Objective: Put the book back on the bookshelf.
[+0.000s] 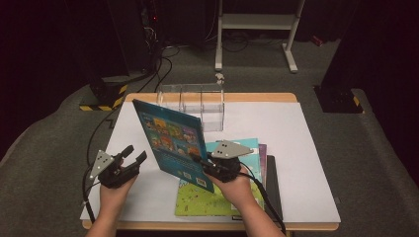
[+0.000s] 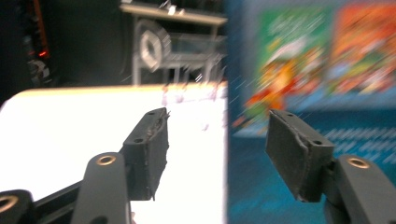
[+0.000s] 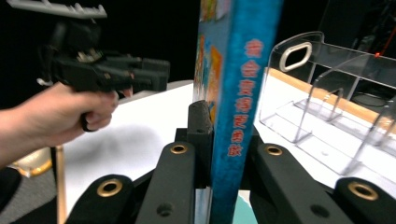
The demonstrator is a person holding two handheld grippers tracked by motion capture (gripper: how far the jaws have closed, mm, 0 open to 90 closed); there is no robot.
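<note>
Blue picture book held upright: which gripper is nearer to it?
Right. The right gripper is shut on the blue picture book at its spine edge. The left gripper, jaws open, sits to the book's left, apart from it, not touching.

Dim dark surroundings, bright glaring table [image 1: 276, 123], left gripper view motion-blurred

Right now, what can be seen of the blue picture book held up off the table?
The thin blue picture book has a glossy cover with a grid of colourful cartoon panels and small print below. Its narrow blue spine carries red characters. It stands raised and tilted above the white table, left of a stack of other books. The right gripper is shut on its lower edge near the spine; the open left gripper sits beside it, apart.
</note>
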